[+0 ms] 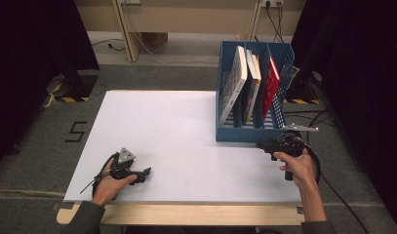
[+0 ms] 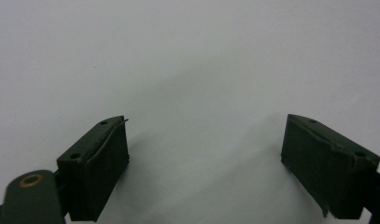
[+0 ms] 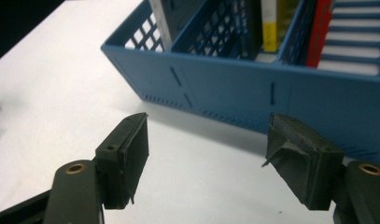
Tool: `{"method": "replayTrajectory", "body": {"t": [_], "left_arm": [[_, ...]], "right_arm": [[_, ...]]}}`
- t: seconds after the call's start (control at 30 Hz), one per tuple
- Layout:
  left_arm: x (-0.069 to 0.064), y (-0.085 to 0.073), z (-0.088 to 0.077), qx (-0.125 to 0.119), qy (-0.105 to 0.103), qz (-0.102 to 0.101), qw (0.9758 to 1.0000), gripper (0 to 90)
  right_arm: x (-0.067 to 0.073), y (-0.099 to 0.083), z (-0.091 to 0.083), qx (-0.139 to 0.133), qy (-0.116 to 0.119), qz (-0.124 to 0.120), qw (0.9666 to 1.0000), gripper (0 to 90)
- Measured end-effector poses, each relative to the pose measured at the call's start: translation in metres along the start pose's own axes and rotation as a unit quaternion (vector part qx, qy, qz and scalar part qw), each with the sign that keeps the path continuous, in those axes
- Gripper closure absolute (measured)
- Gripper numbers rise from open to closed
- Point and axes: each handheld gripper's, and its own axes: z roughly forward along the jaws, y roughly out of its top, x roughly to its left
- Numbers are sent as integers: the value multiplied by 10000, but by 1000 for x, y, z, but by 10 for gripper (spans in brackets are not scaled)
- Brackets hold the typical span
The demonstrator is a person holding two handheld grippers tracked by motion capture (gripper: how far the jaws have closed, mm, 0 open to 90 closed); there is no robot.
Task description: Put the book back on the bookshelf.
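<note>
Since three books already stand upright in the blue file rack [image 1: 252,127] at the far right of the bench [image 1: 176,141] — a white-covered book [image 1: 233,83] in the left slot, a book w/ a colourful spine [image 1: 253,87] in the middle slot, a red book [image 1: 270,83] in the right slot — the sorting is judged done or nearly so; nothing loose is seen on the bench. What is left, if anything, is judged to be a nudge or check of the rack. The right claw [image 3: 206,161] is held open and empty, jaws spread wide, just near of the rack's front wall, not touching it. The left claw [image 2: 204,161] is rested open and empty over bare bench at near left, well apart from the rack.
</note>
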Motion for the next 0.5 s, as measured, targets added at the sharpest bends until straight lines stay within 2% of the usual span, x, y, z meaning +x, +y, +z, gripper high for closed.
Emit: {"method": "replayTrajectory", "body": {"t": [0.1, 0.2, 0.3, 0.5], "left_arm": [[0, 0, 0, 3, -7, -7, 10000, 139], [0, 0, 0, 2, -4, -4, 10000, 140], [0, 0, 0, 2, -2, -1, 10000, 139], [0, 0, 0, -1, 0, 0, 10000, 140]], "right_arm": [[3, -4, 4, 80, 49, -43, 9999, 299], [6, -9, 10, 208, -41, -119, 9997, 293], [9, -15, 14, 291, 4, -134, 9995, 288], [20, -23, 14, 229, 146, -148, 9995, 249]]}}
